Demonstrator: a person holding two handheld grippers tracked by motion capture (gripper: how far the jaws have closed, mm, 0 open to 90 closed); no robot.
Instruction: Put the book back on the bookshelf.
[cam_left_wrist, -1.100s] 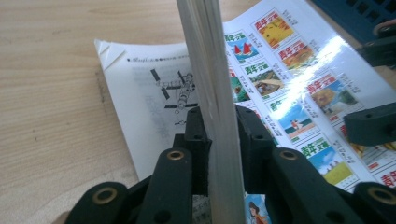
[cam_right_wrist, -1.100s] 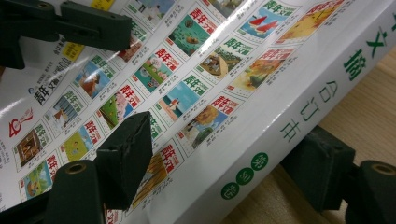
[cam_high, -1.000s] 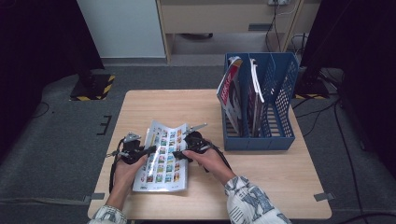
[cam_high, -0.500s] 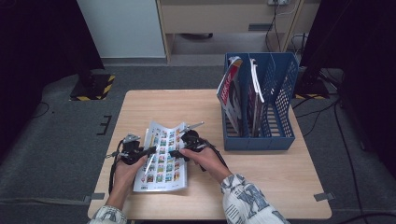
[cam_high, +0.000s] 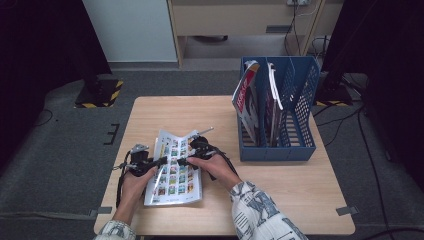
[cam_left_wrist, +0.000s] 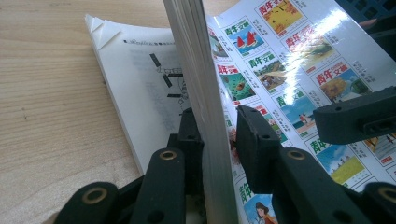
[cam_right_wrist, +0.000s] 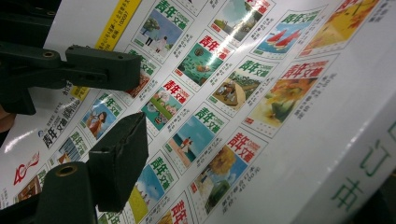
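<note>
Wooden table (cam_high: 295, 195) is carrying a blue file rack (cam_high: 300, 145) with magazines standing in it at the right. Magazine (cam_high: 175, 167) is lying flat near the front left, cover of small pictures facing up. Left gripper (cam_left_wrist: 219, 140) is clamping the magazine's edge between its jaws. Right gripper (cam_high: 184, 161) is hovering over the cover, jaws standing wide, gripping nothing.

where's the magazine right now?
High view: the magazine lies on the near-left part of the wooden table, left of the blue file rack, with the left gripper at its left edge and the right gripper over its cover.
</note>
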